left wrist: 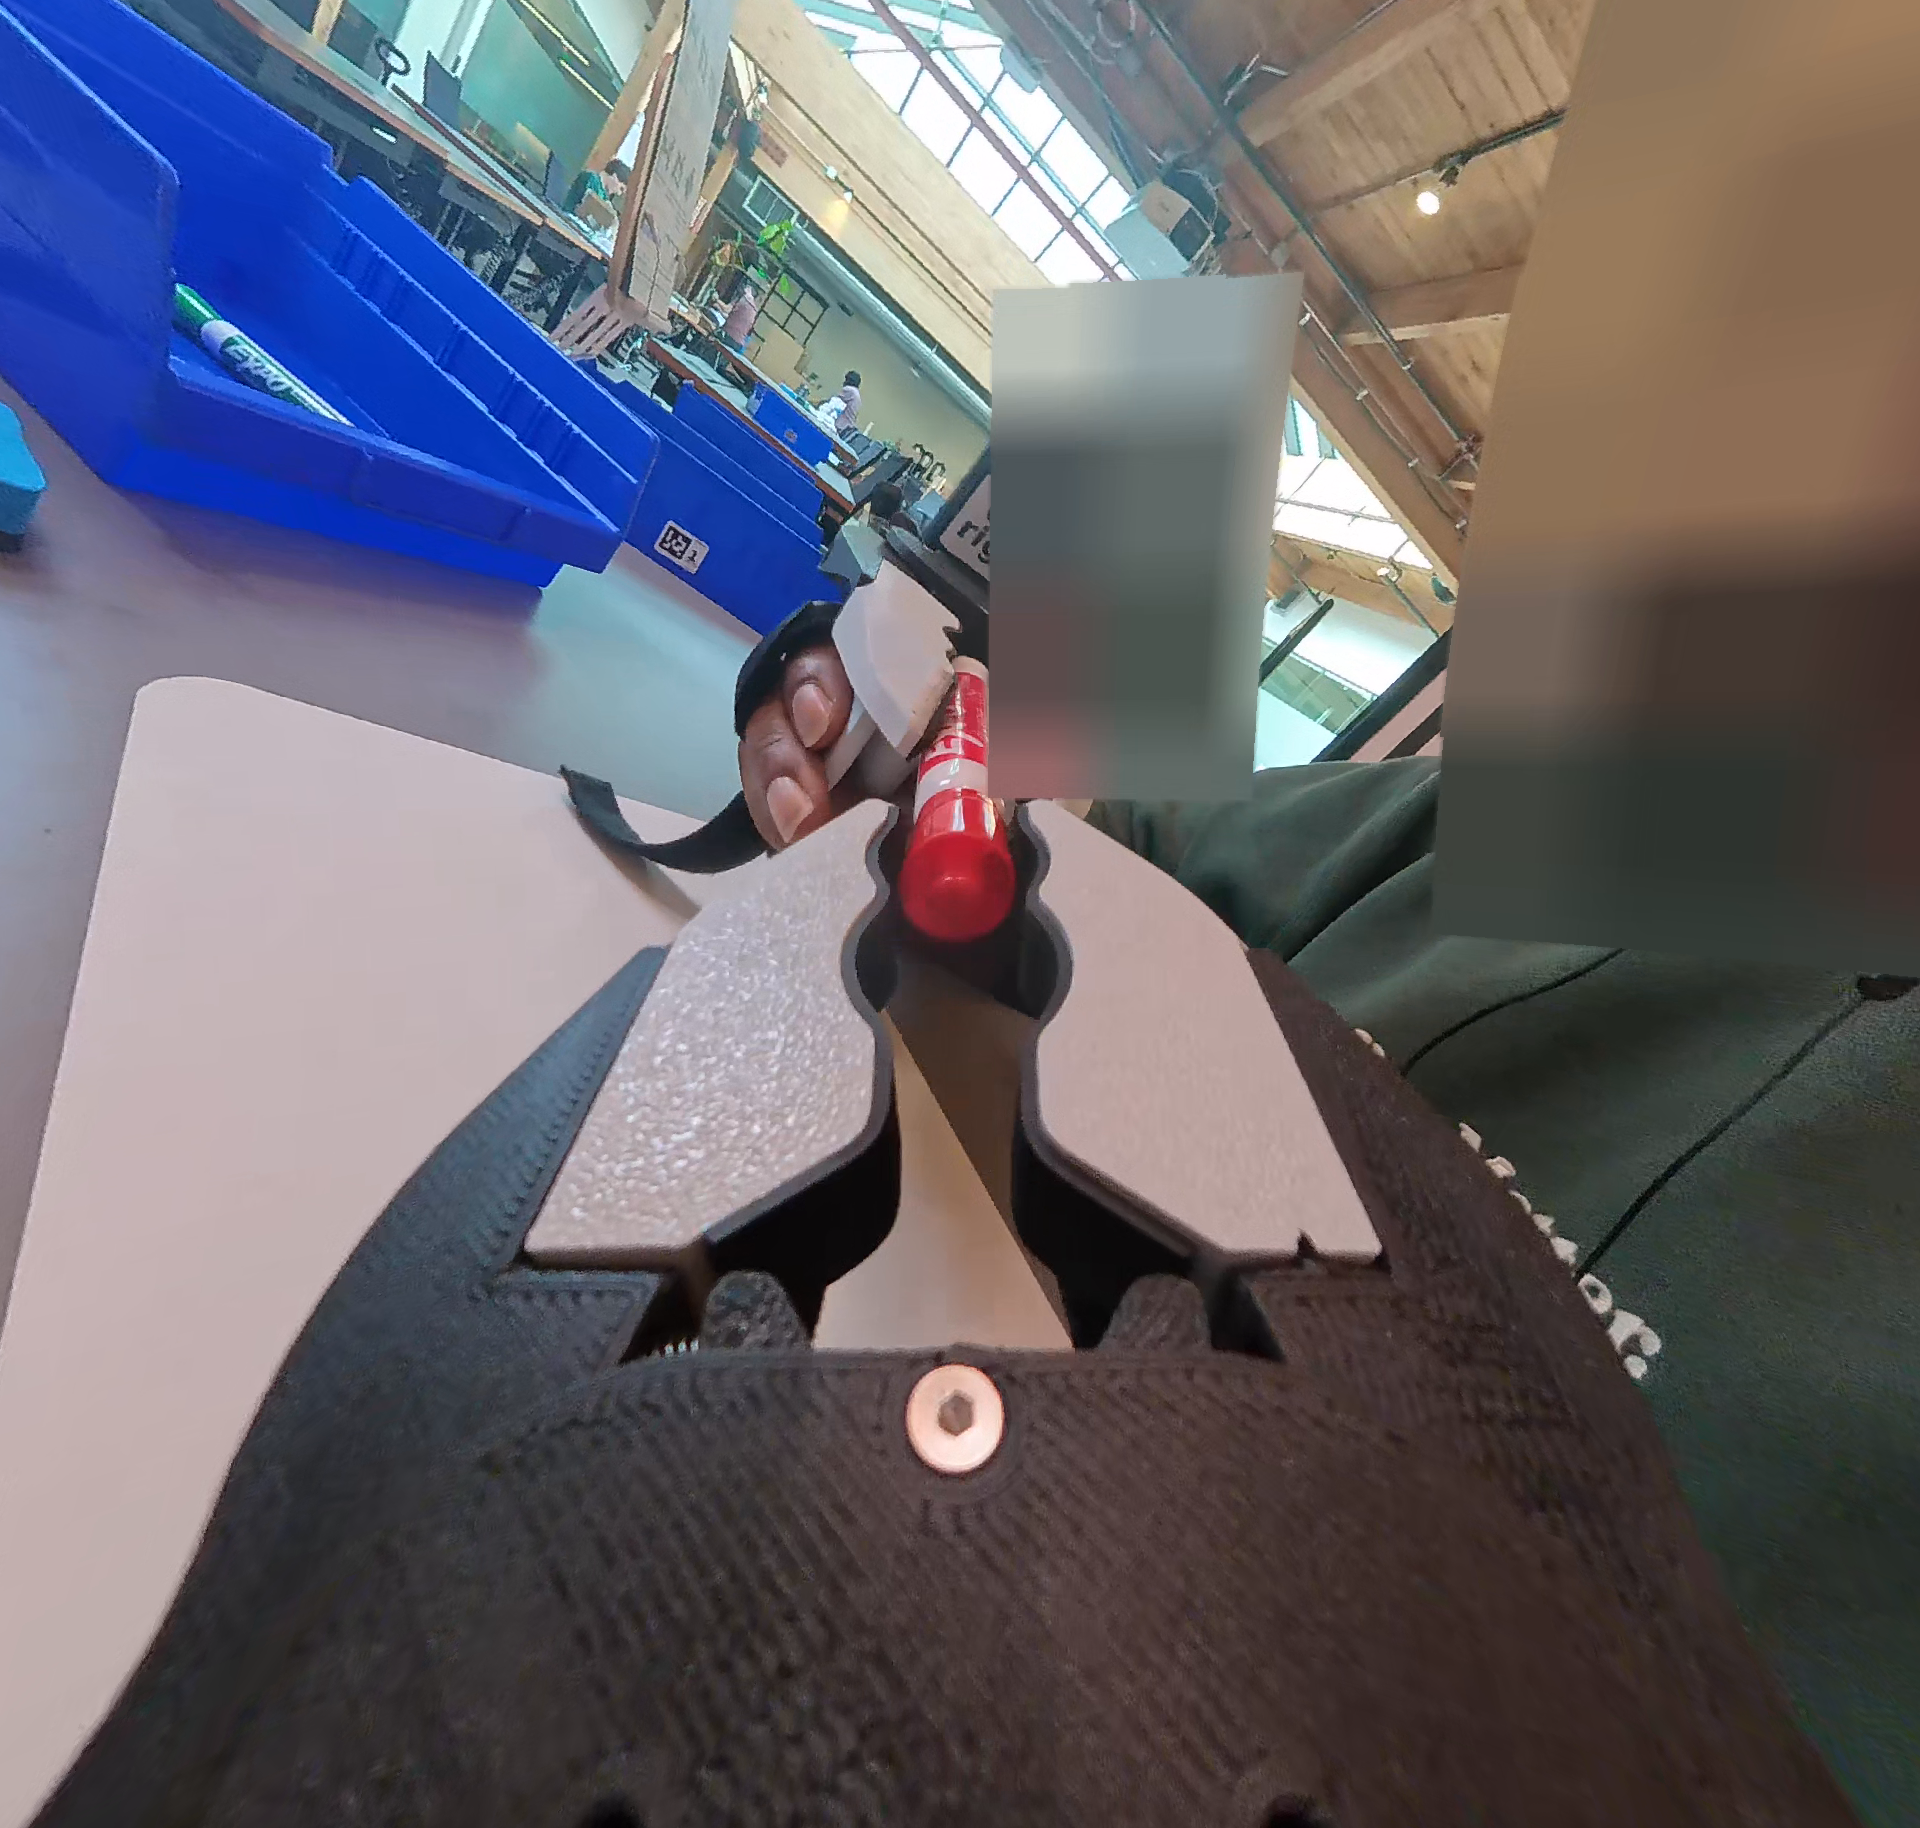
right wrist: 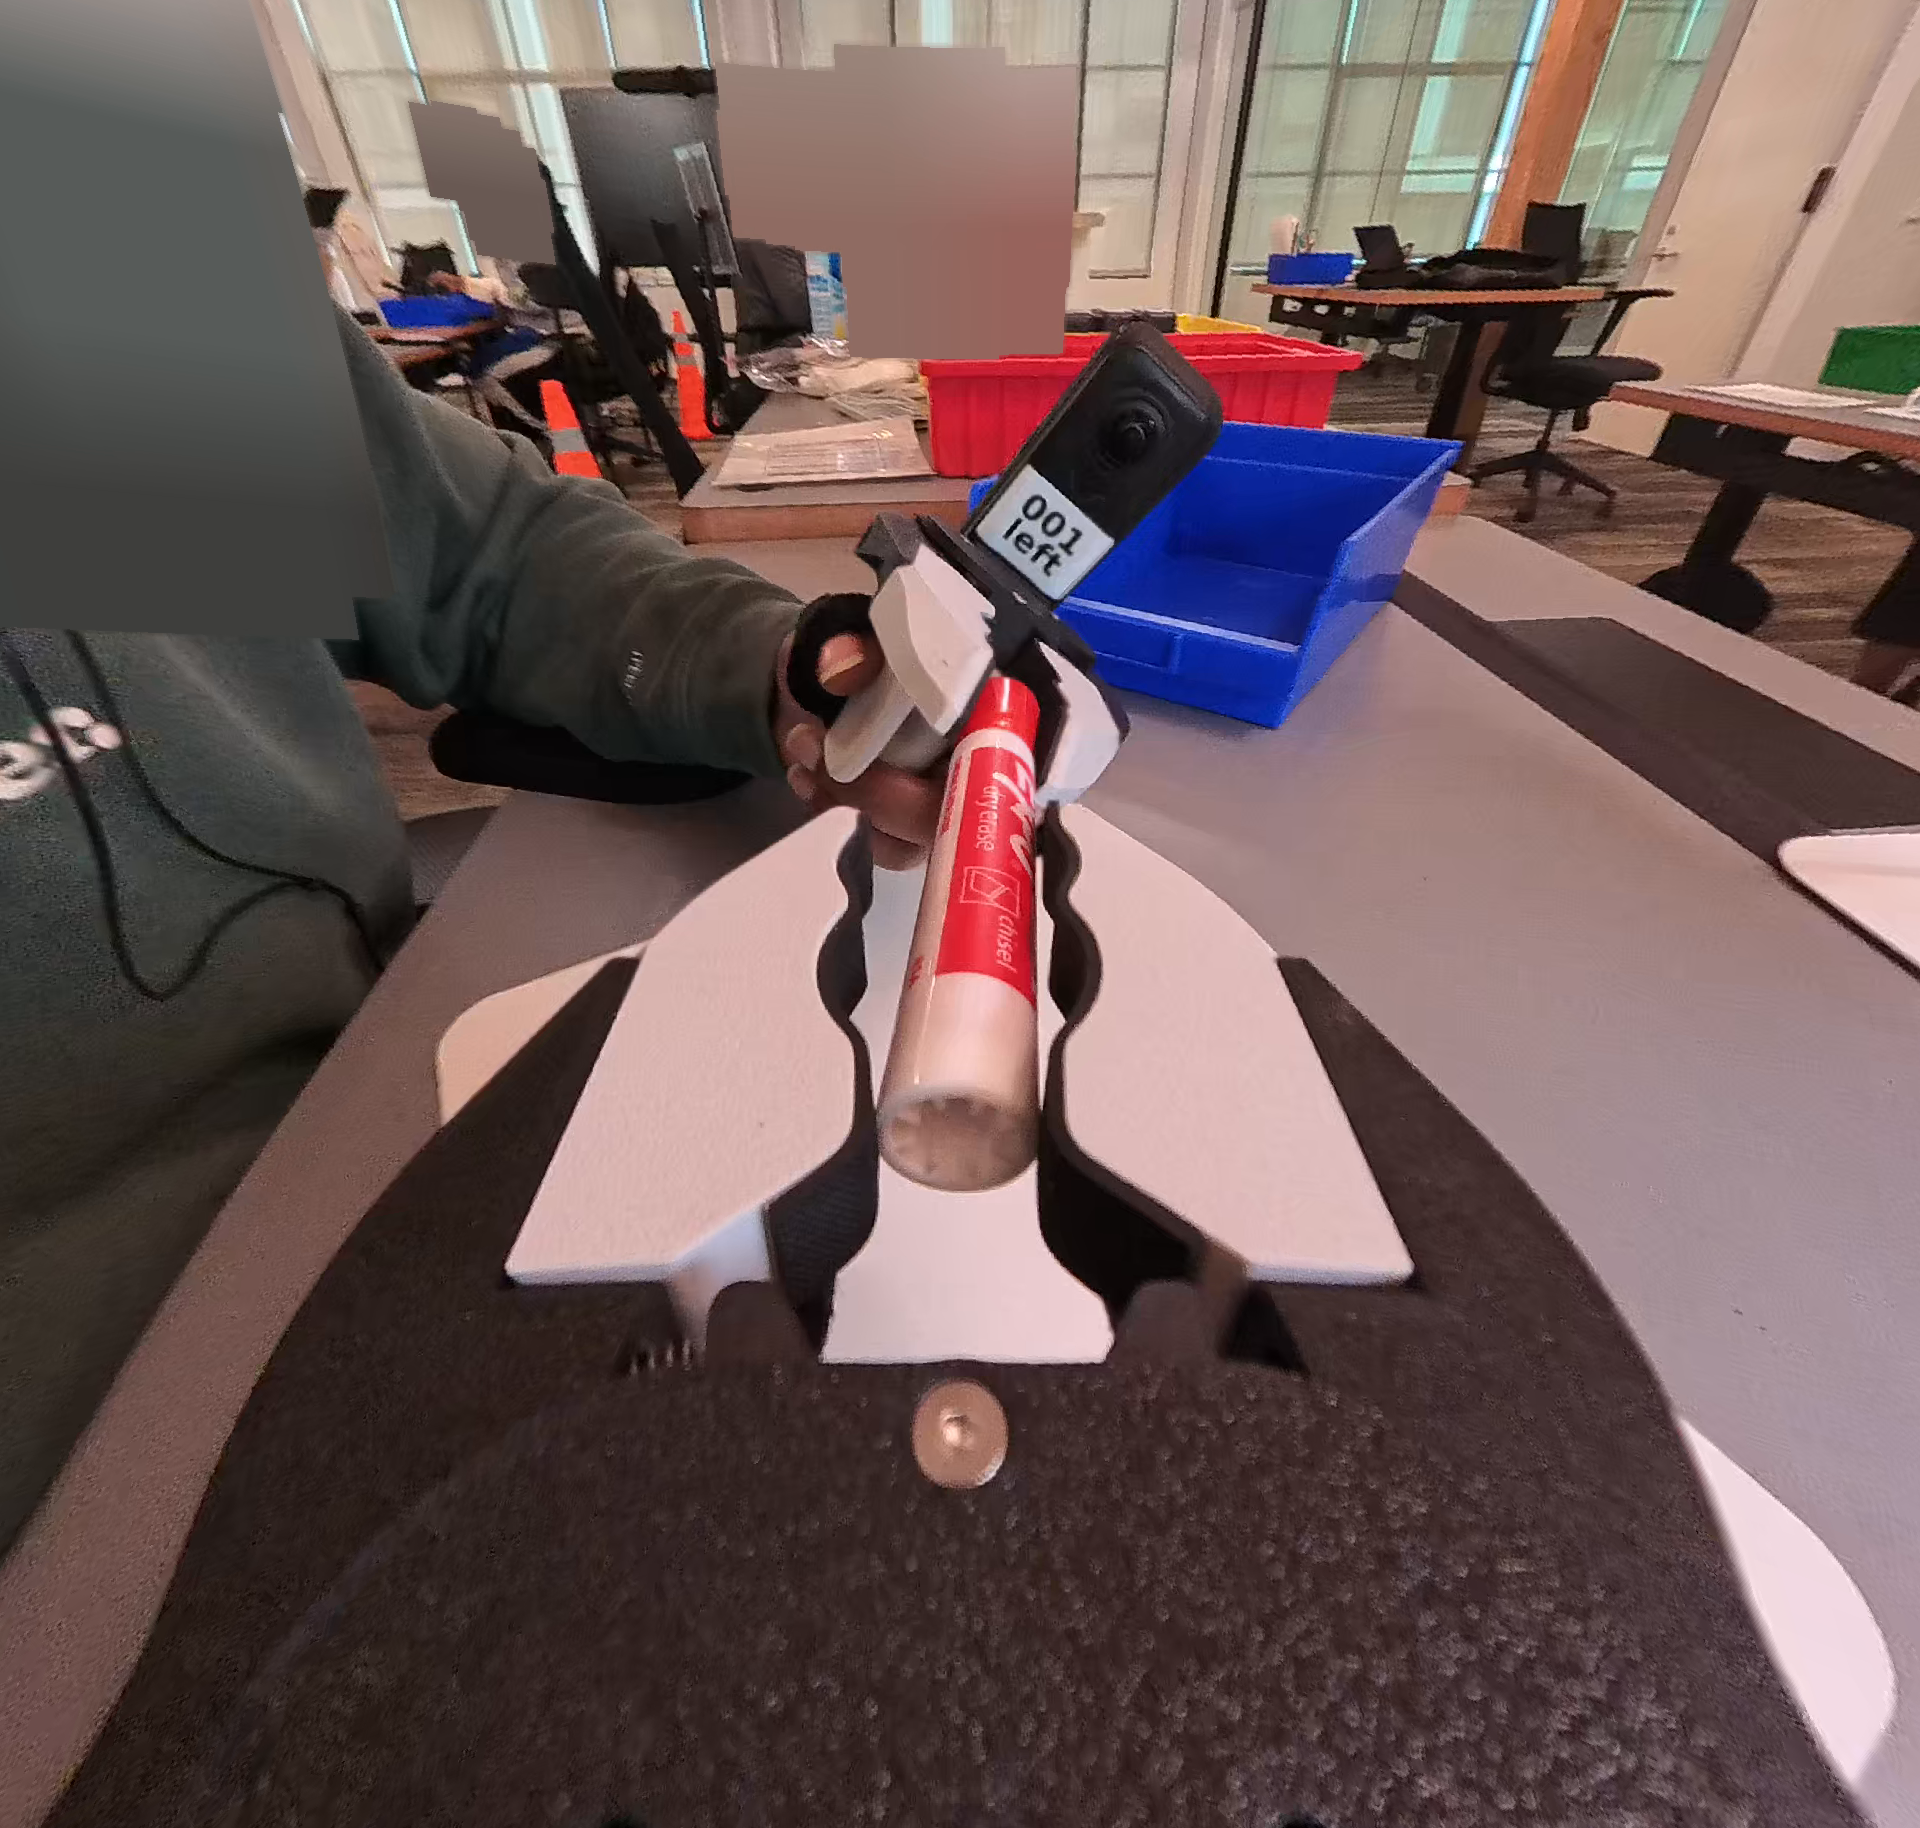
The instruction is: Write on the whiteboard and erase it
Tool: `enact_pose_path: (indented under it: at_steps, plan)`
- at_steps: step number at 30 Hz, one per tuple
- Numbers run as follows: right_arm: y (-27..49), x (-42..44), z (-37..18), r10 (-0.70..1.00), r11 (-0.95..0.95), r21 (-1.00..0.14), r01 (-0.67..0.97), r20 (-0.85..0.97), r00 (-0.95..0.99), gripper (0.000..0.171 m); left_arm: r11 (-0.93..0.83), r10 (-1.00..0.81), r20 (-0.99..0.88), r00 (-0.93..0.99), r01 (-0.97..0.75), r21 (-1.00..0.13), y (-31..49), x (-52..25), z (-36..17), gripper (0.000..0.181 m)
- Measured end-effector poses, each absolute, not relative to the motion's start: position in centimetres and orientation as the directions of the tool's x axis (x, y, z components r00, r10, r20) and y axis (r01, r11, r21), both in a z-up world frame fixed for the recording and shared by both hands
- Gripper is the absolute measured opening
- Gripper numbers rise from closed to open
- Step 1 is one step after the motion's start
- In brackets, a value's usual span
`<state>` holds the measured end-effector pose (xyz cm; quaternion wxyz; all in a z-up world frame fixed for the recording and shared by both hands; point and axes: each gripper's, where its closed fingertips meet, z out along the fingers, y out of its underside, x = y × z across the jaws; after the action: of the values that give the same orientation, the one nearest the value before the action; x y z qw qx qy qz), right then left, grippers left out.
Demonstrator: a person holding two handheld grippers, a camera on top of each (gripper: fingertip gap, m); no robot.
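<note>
Red marker point(right wrist: 971, 931) is spanned between both grippers above the whiteboard point(left wrist: 312, 947). Right gripper point(right wrist: 951, 957) has its tongs narrow on the barrel; left gripper point(left wrist: 951, 879) is closed on the red cap point(left wrist: 956, 869). Opposed grips along one axis look like a setup to pull the cap off, so writing hasn't begun. Only the left view shows a green marker point(left wrist: 244, 355) in the far-left blue bin point(left wrist: 416, 490) and a blue eraser point(left wrist: 16, 485) at the left edge. Only the right view shows the barrel's white butt end and another blue bin point(right wrist: 1278, 573) far right.
</note>
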<state>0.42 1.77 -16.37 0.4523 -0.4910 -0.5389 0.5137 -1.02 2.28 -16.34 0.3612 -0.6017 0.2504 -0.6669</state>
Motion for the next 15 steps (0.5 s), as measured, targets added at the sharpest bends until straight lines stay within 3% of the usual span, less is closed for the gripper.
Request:
enact_pose_path:
  at_steps: [7,15]
  plan:
    - [2.9,-0.3,-17.1,0.988,0.143,-0.982,0.123,0.148,0.035,0.040,-0.706,-0.690,0.719,-0.082,0.299,-0.642,3.2,-1.4,-16.0,0.020]
    - [2.8,-1.0,-18.1,0.979,0.181,-0.969,0.171,0.194,0.061,0.044,-0.717,-0.680,0.730,-0.072,0.273,-0.641,2.0,0.2,-16.6,0.019]
